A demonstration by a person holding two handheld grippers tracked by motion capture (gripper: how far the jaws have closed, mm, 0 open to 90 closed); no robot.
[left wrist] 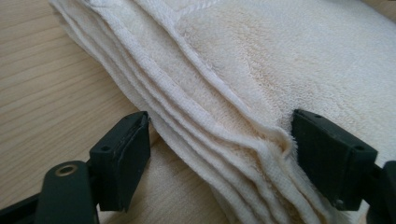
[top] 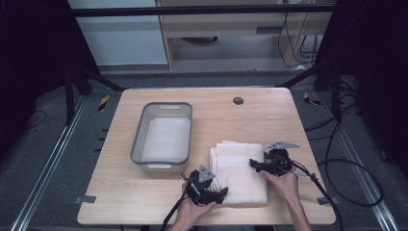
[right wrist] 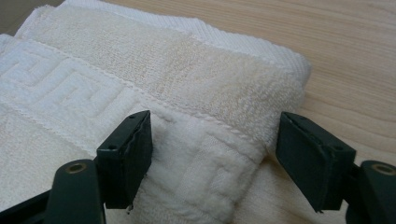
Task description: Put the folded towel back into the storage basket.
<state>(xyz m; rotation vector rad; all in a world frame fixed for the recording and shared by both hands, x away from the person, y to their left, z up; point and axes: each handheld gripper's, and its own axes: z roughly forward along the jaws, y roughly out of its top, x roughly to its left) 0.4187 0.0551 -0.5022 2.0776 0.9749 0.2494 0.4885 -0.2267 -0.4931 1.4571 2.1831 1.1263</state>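
Our forearms come in from the near edge, each hand wrapped around its tool. Our left tool (top: pixel 222 192) sits low and points to the right, its jaws spread wide apart. Our right tool (top: pixel 253 163) points to the left, jaws likewise spread wide. A cable trails back from each tool.

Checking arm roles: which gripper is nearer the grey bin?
Left. The left gripper sits just below the bin's near right corner; the right gripper is farther right.
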